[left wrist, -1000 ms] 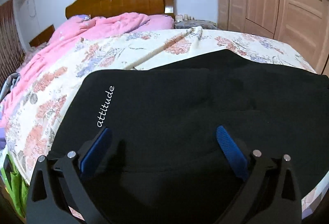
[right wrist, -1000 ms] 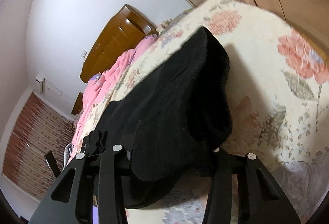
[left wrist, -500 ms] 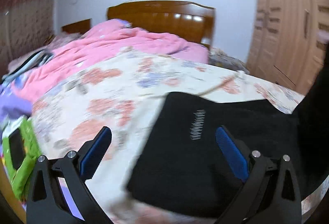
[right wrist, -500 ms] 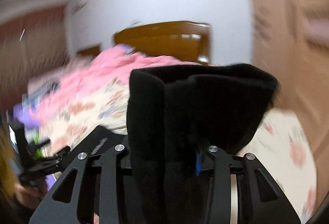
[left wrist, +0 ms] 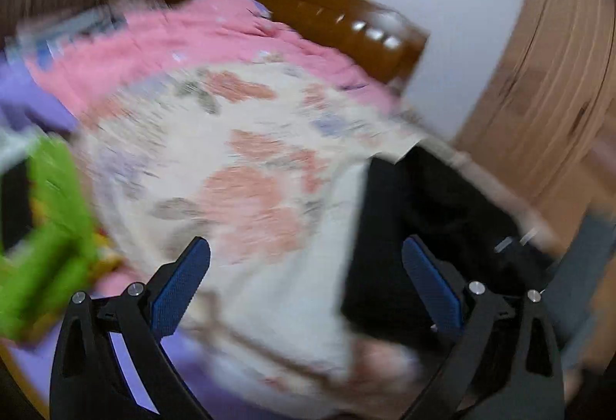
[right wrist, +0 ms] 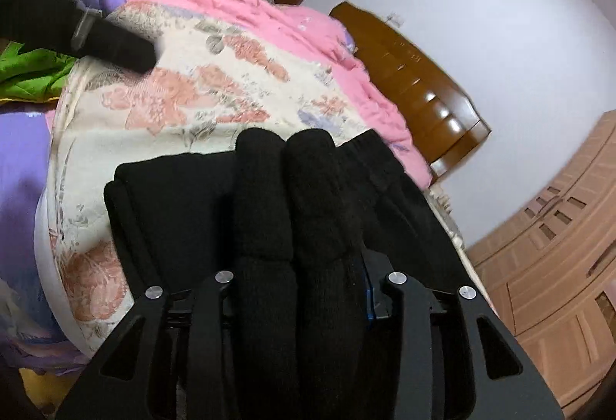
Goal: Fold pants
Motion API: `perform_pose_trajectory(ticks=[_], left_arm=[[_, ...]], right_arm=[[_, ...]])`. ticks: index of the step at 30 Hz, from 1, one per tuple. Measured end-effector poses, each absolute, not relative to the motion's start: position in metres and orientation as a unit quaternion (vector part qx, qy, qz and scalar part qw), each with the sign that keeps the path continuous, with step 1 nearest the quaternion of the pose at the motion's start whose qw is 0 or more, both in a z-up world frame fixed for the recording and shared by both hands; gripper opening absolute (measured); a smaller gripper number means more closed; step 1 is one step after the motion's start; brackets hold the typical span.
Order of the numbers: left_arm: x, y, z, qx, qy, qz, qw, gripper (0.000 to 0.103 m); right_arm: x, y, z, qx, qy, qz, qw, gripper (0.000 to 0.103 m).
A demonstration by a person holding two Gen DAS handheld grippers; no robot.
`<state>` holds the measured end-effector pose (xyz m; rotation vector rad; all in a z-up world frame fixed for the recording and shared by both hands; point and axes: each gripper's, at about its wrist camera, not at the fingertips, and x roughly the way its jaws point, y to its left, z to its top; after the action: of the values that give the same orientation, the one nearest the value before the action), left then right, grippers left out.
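- Pants [right wrist: 292,212], black and bunched into thick folds, are lying on the floral bedspread [right wrist: 184,100].
- Right gripper [right wrist: 304,277] is clamping those folds.
- Left gripper [left wrist: 306,277] is hanging spread wide, holding nothing, above the blurred bedspread.

Matt, fuzzy black cloth pants [right wrist: 308,212]; woven floral bedspread [right wrist: 184,100]; fluffy pink blanket [right wrist: 269,23]; glossy varnished wooden headboard [right wrist: 419,85]; matt black plastic right hand-held gripper [right wrist: 304,289].
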<state>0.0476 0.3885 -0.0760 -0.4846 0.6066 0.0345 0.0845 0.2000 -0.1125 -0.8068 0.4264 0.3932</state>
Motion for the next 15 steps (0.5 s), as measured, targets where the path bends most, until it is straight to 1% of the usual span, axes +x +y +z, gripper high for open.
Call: perform_pose_trajectory(ticks=[1,2,3,4,5,7,11,15], left_arm=[[0.049,0.393,-0.072,-0.265,0.286,-0.009,0.921,0.100],[0.053,0.398,-0.069,-0.287,0.282,-0.037,0.915,0.100],[0.057,0.398,-0.067,-0.294,0.286,-0.050,0.911,0.101],[0.064,0.396,-0.065,-0.290,0.298,-0.056,0.908,0.101],[0.070,0.393,-0.063,-0.279,0.311,-0.058,0.907,0.101],[0.079,0.383,-0.065,-0.276,0.332,-0.080,0.899,0.101],[0.081,0.369,-0.069,-0.304,0.337,-0.141,0.880,0.101],[0.088,0.350,-0.072,-0.314,0.349,-0.169,0.867,0.101]], right_arm=[[0.083,0.199,-0.113,-0.388,0.200,0.191,0.879,0.043],[0.081,0.198,-0.116,-0.392,0.201,0.195,0.876,0.045],[0.078,0.200,-0.115,-0.398,0.199,0.196,0.874,0.046],[0.073,0.197,-0.114,-0.402,0.197,0.200,0.871,0.051],[0.063,0.194,-0.105,-0.397,0.194,0.216,0.871,0.068],[0.042,0.177,-0.089,-0.378,0.181,0.246,0.874,0.093],[0.002,0.121,-0.063,-0.354,0.148,0.260,0.886,0.093],[0.011,0.056,-0.051,-0.283,0.191,0.218,0.914,0.093]])
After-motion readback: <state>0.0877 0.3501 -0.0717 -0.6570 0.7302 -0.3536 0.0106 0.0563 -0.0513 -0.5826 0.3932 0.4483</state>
